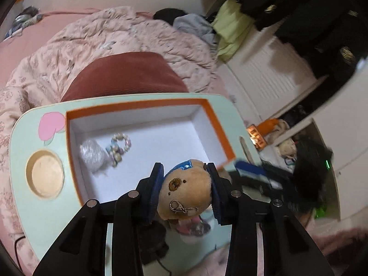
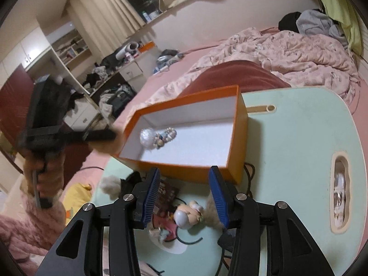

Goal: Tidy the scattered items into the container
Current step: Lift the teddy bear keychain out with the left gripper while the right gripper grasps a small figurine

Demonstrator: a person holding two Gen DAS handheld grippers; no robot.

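Currently your left tongs (image 1: 185, 172) pinch the plush bear (image 1: 186, 191) at the orange box's (image 1: 216, 124) 6 o'clock rim; body hidden. Only right view shows your right tongs (image 2: 184, 179) spread over the worktop (image 2: 287, 161) clutter; left tongs blurred there.

Lying rumpled across the pink bed, a floral quilt (image 1: 96, 36), with a rust-red cushion (image 1: 124, 76) sitting just behind the mint-green lap table (image 1: 46, 218). Resting beyond them, a grey garment (image 2: 315, 24) touching a lime-green pillow (image 2: 345, 11). Hanging at the far wall, cream curtains (image 2: 108, 7) (cluttered shelves (image 2: 71, 50) standing beside them).
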